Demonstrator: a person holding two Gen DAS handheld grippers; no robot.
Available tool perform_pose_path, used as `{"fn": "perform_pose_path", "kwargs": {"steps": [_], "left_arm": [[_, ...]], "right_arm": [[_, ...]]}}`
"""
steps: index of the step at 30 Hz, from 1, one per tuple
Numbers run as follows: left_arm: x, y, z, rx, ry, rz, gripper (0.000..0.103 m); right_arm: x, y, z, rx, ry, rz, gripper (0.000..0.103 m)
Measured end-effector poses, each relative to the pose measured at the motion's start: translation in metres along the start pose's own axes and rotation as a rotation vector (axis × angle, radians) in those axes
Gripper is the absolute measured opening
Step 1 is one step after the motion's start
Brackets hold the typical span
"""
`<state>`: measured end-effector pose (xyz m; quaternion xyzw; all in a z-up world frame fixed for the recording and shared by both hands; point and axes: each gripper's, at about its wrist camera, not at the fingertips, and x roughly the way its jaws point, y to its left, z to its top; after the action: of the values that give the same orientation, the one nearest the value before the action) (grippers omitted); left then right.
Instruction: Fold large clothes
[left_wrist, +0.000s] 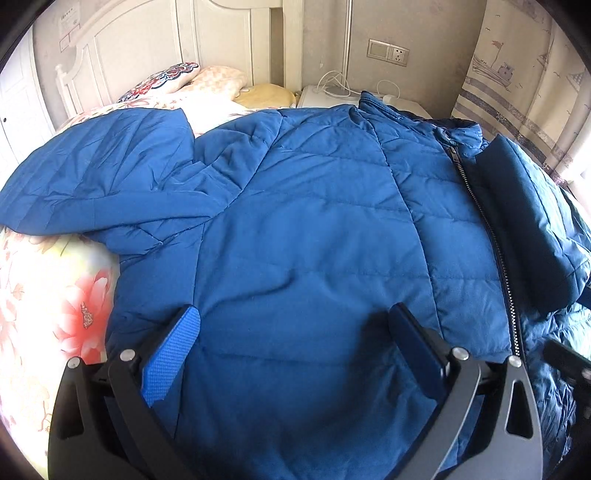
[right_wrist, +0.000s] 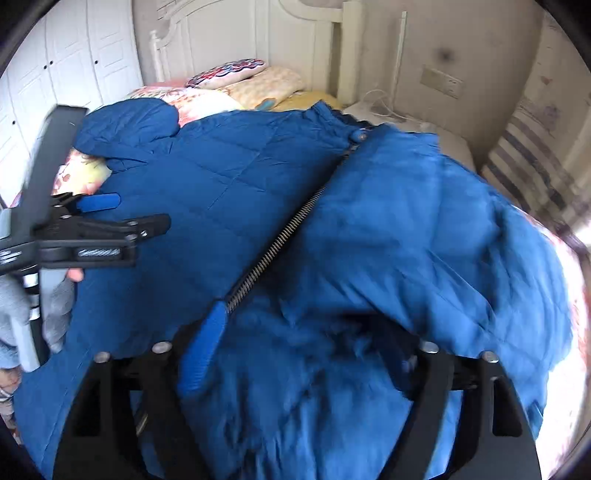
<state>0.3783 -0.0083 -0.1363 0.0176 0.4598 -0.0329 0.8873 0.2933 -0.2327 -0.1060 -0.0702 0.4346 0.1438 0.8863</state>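
Left wrist view: a blue padded jacket (left_wrist: 314, 221) lies front-up across a bed with a flowered bedspread (left_wrist: 48, 295), collar toward the headboard (left_wrist: 147, 40) and hem nearest the camera. Its zipper (left_wrist: 491, 236) runs down the right part of the picture. 1 sleeve (left_wrist: 92, 184) stretches out to the left over the bedspread; the other sleeve (left_wrist: 532, 221) is already laid over the chest beside the zipper, probably as the first fold. The left gripper (left_wrist: 295, 343) hangs over the lower front panel with its 2 fingers (left_wrist: 173, 354) spread wide and nothing between them. It looks poised above flat cloth, likely ready to press or pick up the hem. Pillows (left_wrist: 192, 79) sit at the head of the bed.

Right wrist view: the picture is blurred on the right. The right gripper (right_wrist: 306, 354) sits low on the jacket (right_wrist: 207, 206), just right of the zipper (right_wrist: 280, 243), with its jaws also wide. Bunched cloth rises between the fingers, but I cannot tell whether they are pinching it; they do not appear closed on it. The left gripper (right_wrist: 110, 210) shows at the left edge, hovering over the other half of the jacket, so each hand covers 1 side, which suits folding something this broad.
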Motion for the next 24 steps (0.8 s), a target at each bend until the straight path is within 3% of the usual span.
{"fn": "perform_pose_path", "kwargs": {"steps": [3, 7, 11, 14, 15, 16, 17, 19, 22, 24], "left_arm": [[0.000, 0.001, 0.001, -0.003, -0.001, -0.003, 0.101], [0.001, -0.001, 0.001, 0.003, 0.000, 0.007, 0.101], [0.001, -0.002, 0.001, 0.004, -0.001, 0.009, 0.101], [0.001, -0.002, 0.000, 0.004, -0.001, 0.009, 0.101], [0.001, -0.002, 0.001, 0.004, -0.001, 0.009, 0.101], [0.001, -0.002, 0.000, 0.003, -0.002, 0.008, 0.101], [0.000, -0.001, 0.001, 0.001, -0.002, 0.005, 0.101], [0.000, -0.001, 0.000, -0.005, -0.007, -0.003, 0.101], [-0.002, 0.002, 0.000, -0.019, -0.016, -0.020, 0.101], [-0.004, 0.003, 0.000, -0.024, -0.023, -0.033, 0.101]], "right_arm": [[-0.037, -0.030, -0.013, 0.135, -0.100, -0.013, 0.075], [-0.074, -0.125, -0.038, 0.542, -0.263, 0.021, 0.062], [-0.072, -0.194, -0.059, 0.786, -0.289, 0.063, 0.061], [-0.057, -0.207, -0.049, 0.765, -0.247, 0.046, 0.060], [-0.049, -0.209, -0.044, 0.739, -0.218, 0.048, 0.056], [-0.040, -0.204, -0.037, 0.720, -0.192, 0.056, 0.040], [-0.031, -0.194, -0.029, 0.706, -0.173, 0.045, 0.034], [-0.044, -0.181, -0.016, 0.663, -0.233, 0.011, 0.017], [-0.073, -0.135, 0.013, 0.554, -0.375, 0.040, 0.015], [-0.083, -0.102, 0.040, 0.478, -0.425, 0.079, 0.015]]}}
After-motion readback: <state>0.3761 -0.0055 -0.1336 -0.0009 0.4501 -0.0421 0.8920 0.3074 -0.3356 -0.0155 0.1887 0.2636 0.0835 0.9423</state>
